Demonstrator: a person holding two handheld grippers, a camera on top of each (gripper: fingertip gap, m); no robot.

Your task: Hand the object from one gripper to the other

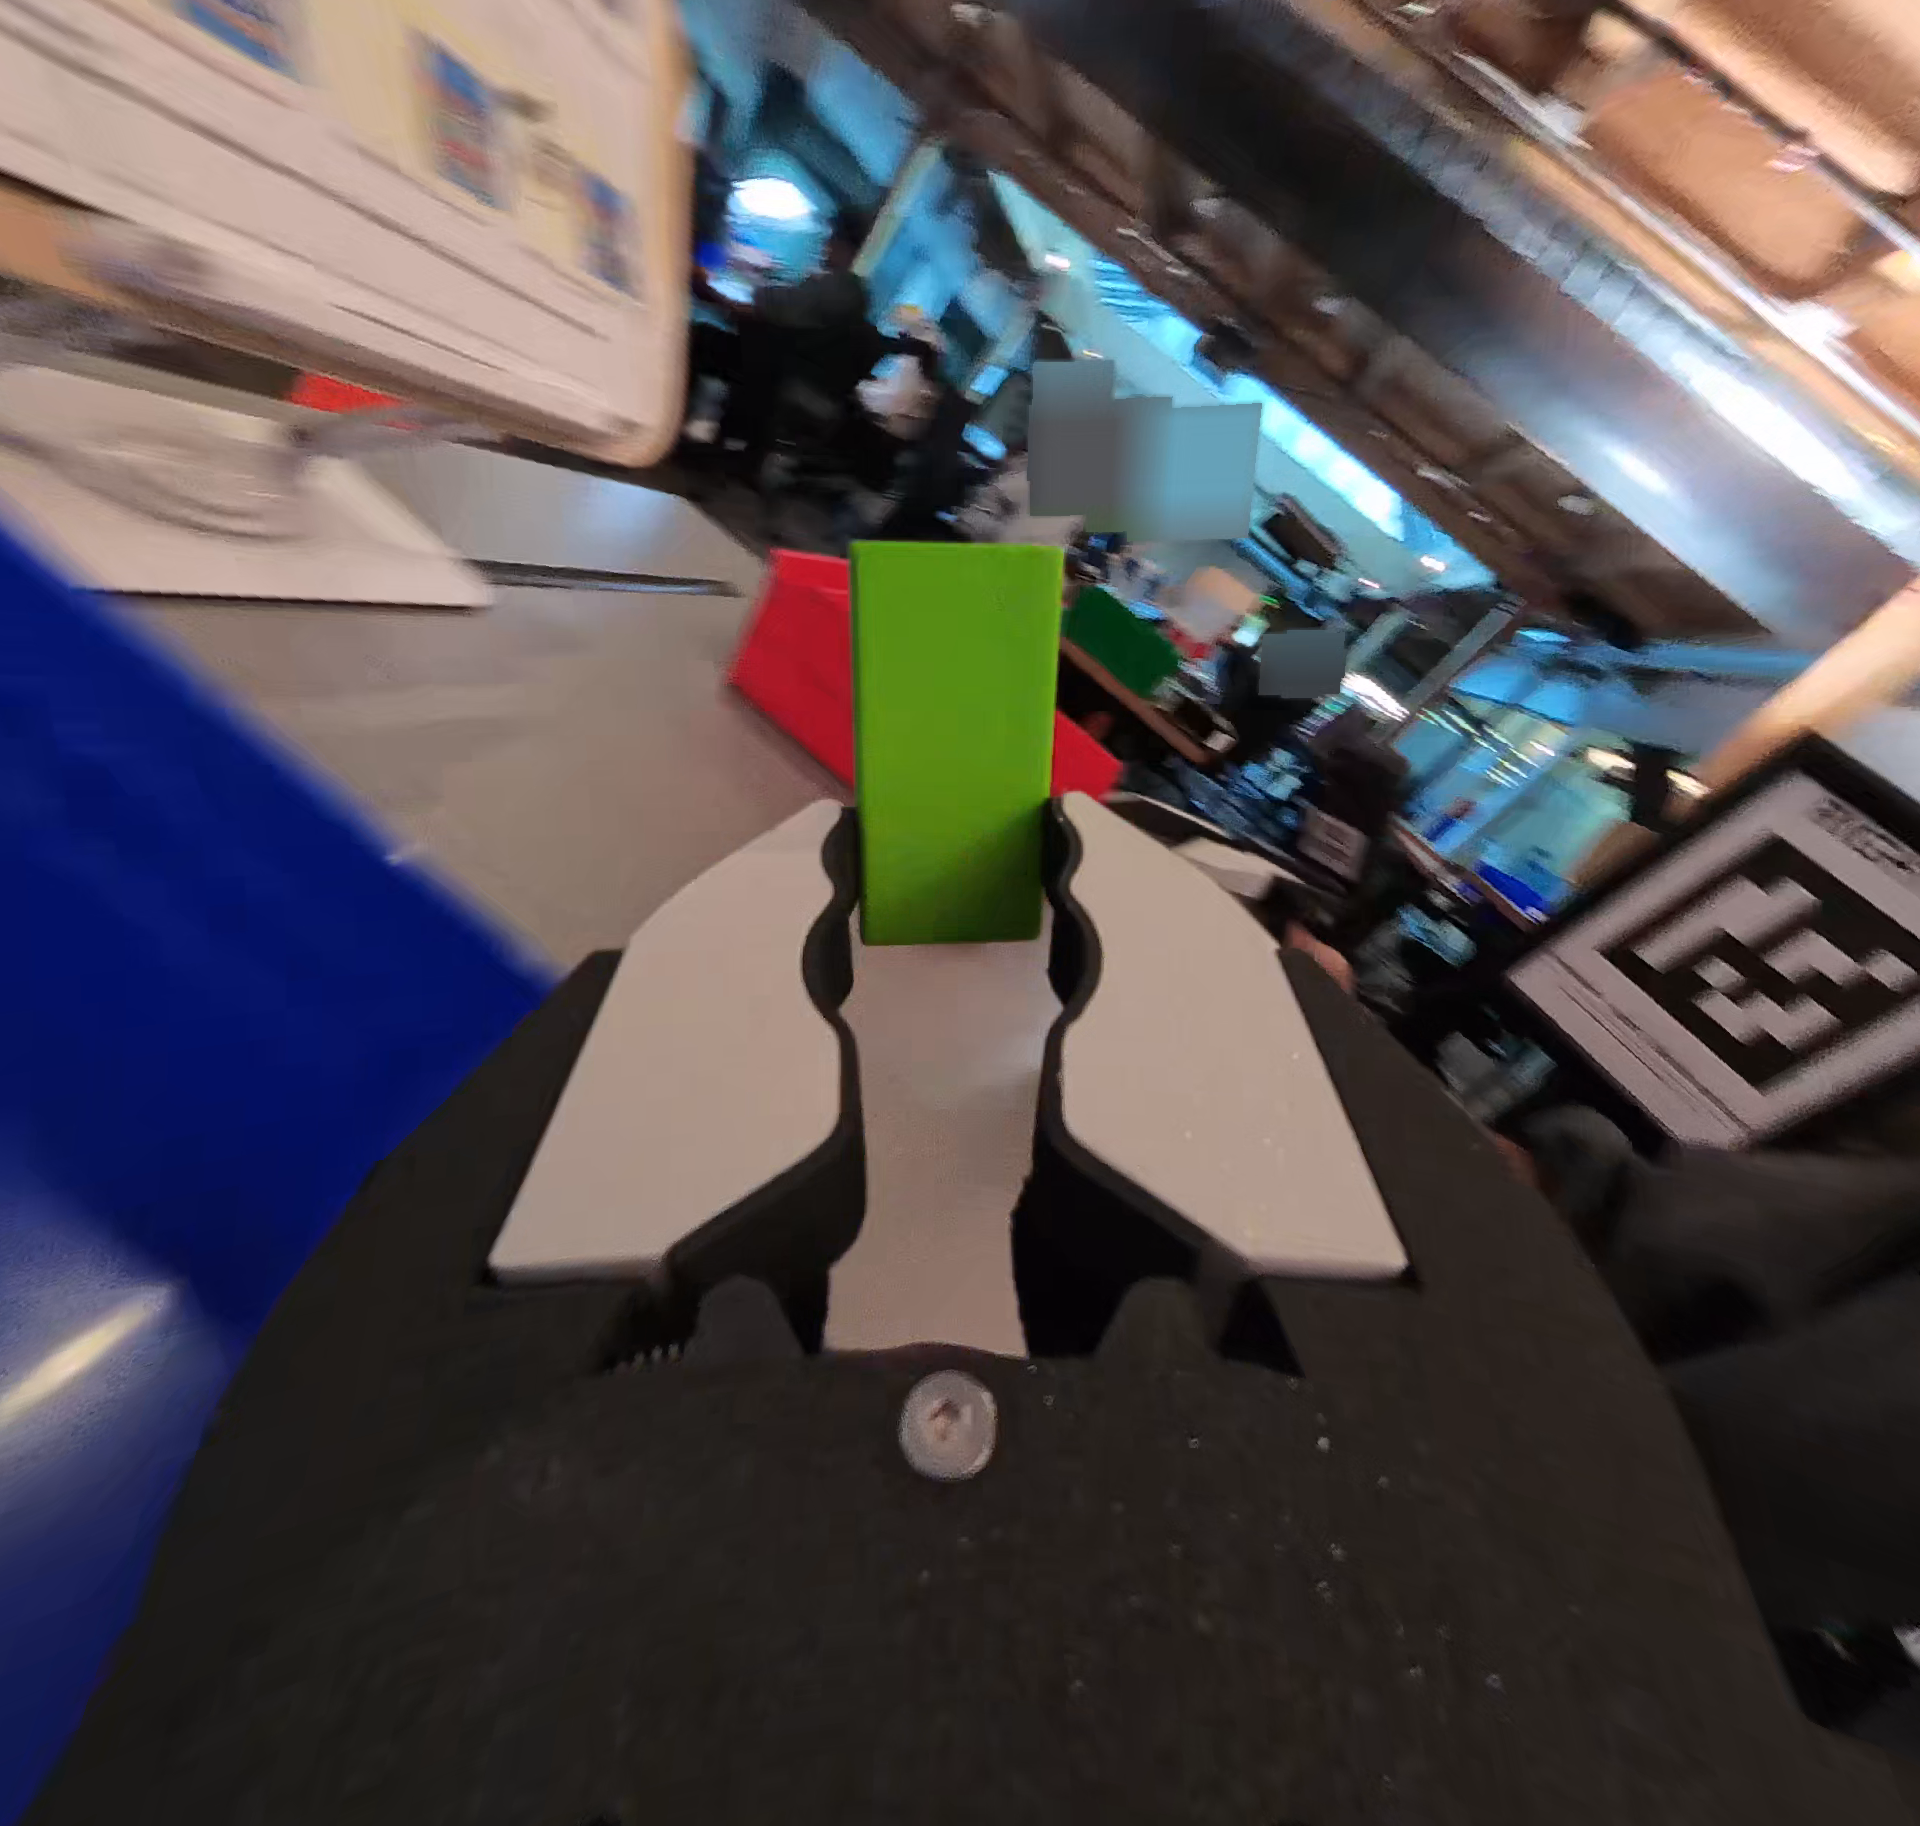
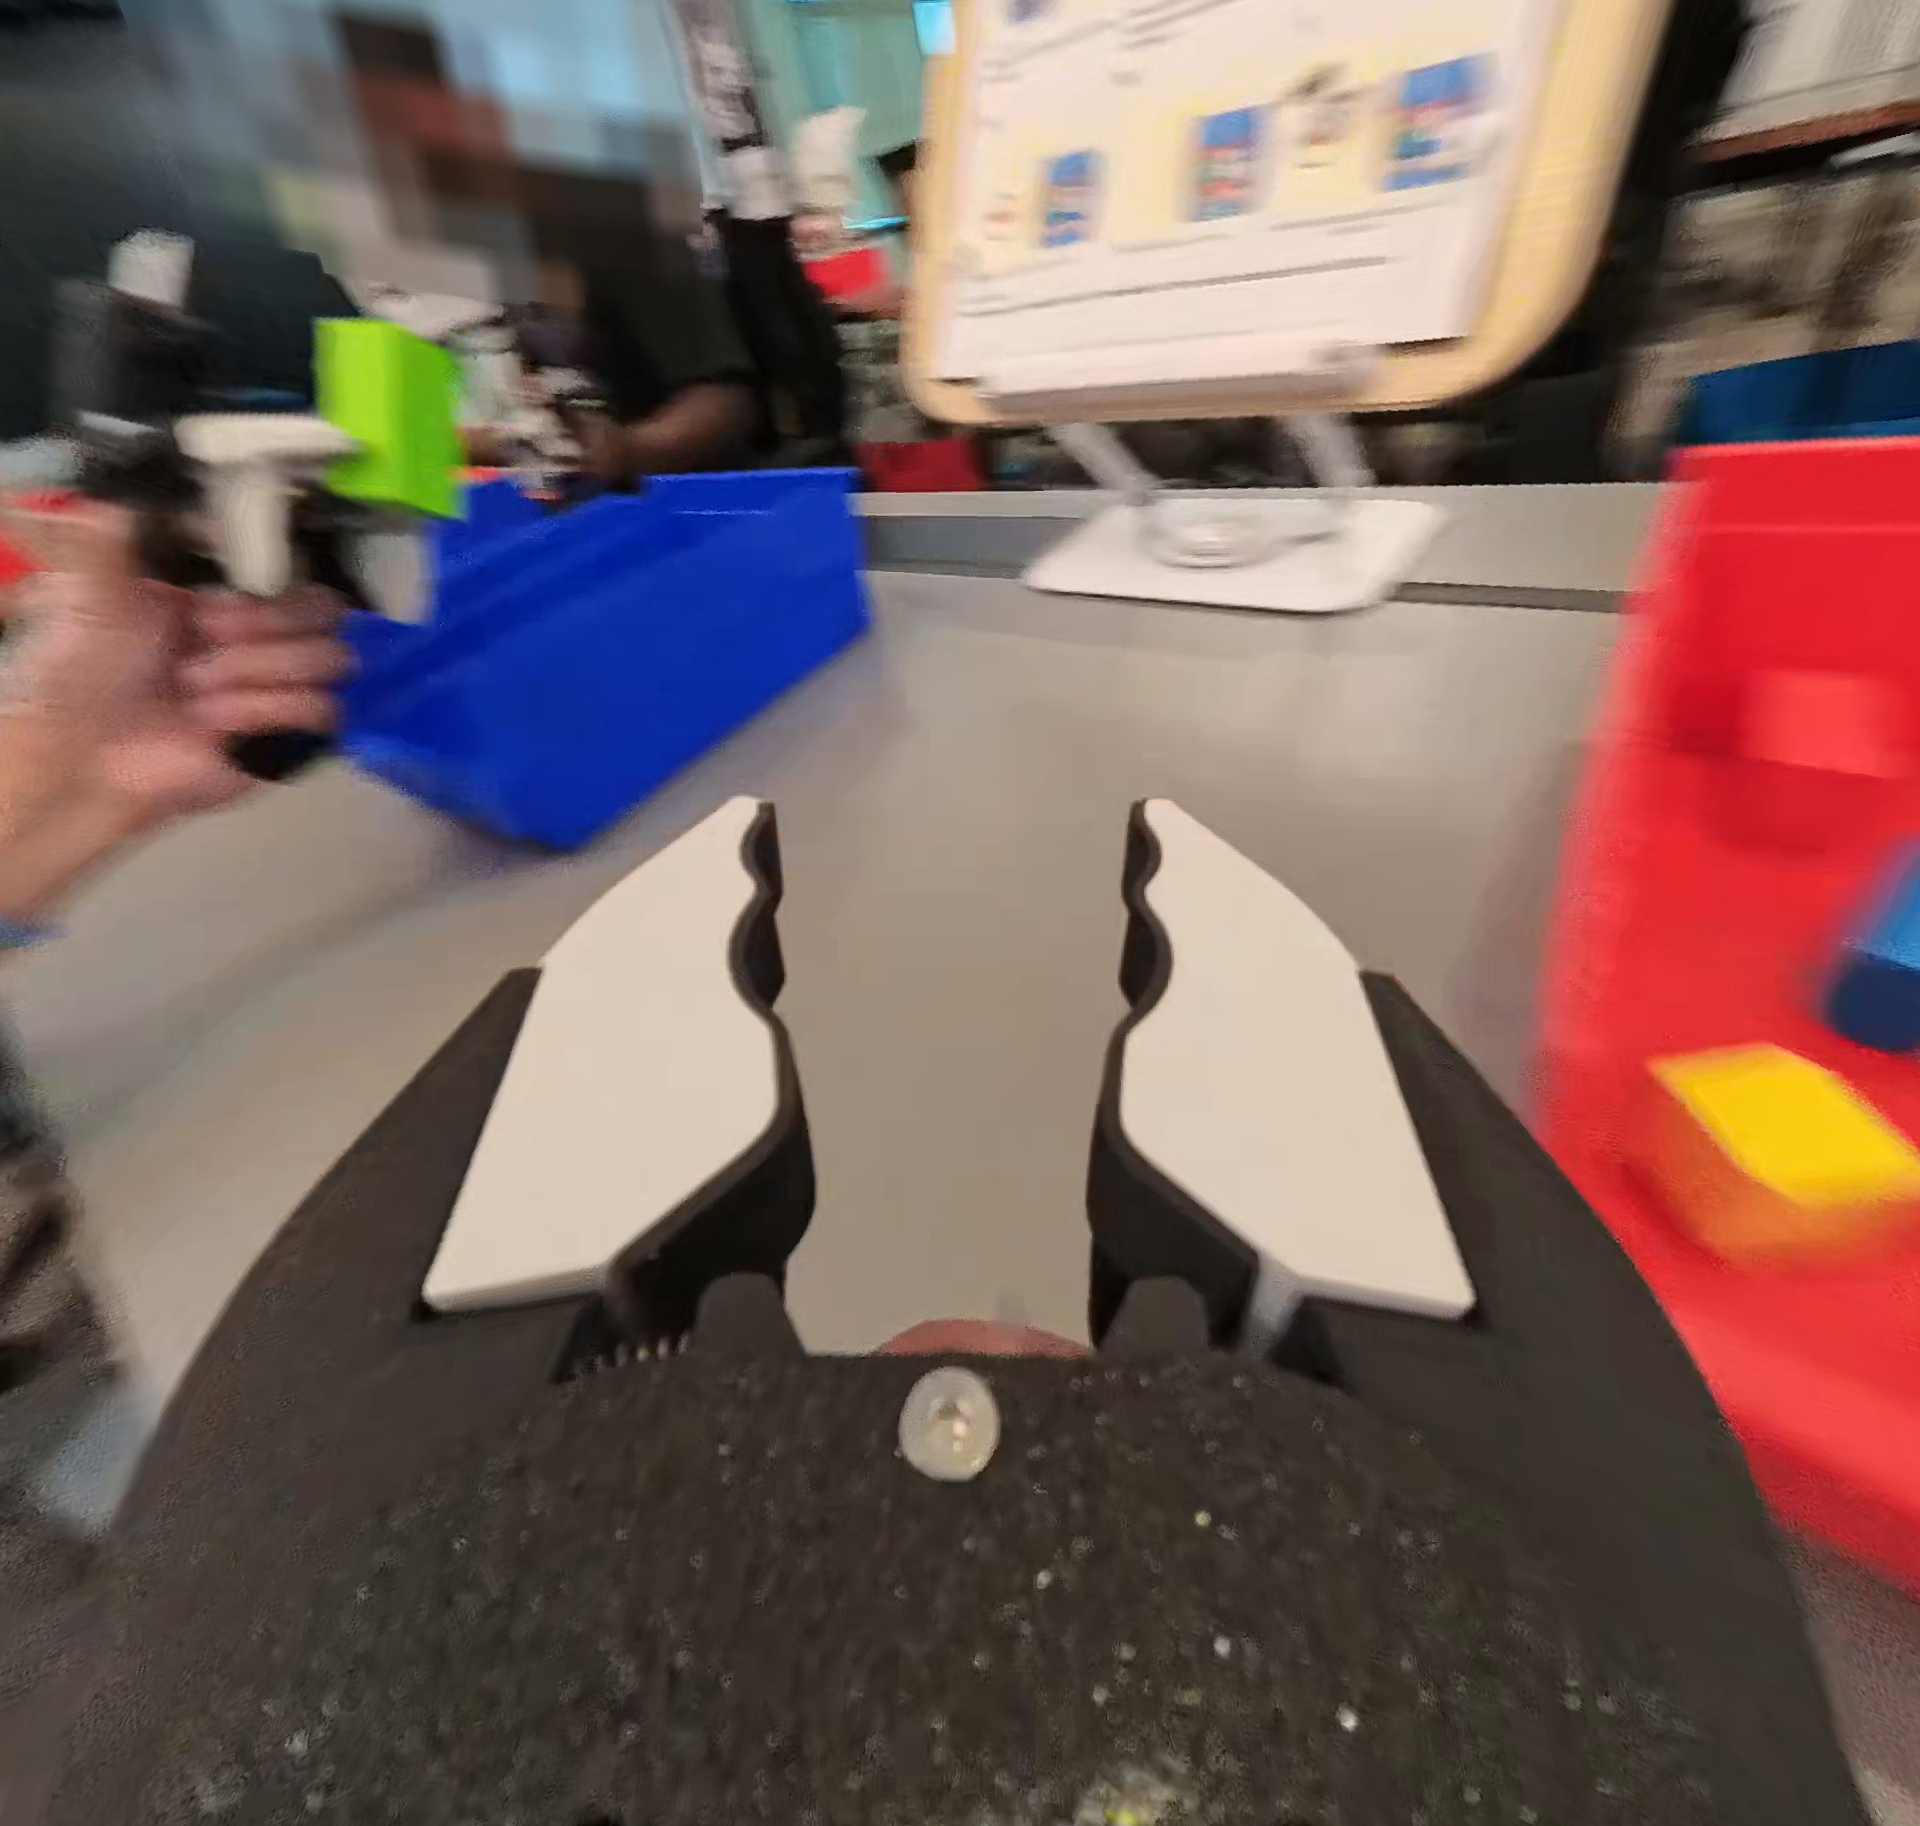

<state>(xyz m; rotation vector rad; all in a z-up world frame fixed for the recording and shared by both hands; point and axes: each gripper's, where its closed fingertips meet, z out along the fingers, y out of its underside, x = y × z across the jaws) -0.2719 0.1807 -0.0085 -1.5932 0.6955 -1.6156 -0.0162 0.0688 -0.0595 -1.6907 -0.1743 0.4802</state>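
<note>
Block (image 1: 951,737), green and oblong, stood clamped in the left gripper (image 1: 951,872), whose jaws closed on its lower end; the long axis ran forward along the fingers, so most of its length projected free beyond the tips.

Seen from the right wrist view, the same block (image 2: 390,415) appeared far to the upper left, held in the left gripper (image 2: 312,457) above a blue bin (image 2: 623,654), with a blurred hand (image 2: 125,696) below it. The right gripper (image 2: 951,841) sat at centre over the grey surface (image 2: 1039,696), jaws spread wide and holding nothing. A red bin (image 2: 1766,633) lay to its right.

Governing relation: the block lay left of and above the line of the right jaws, well apart from them. Judgement: the right gripper would need to swing left and rise, then close on the free end. Motion blur prevented a finer reading of the block's tilt.
</note>
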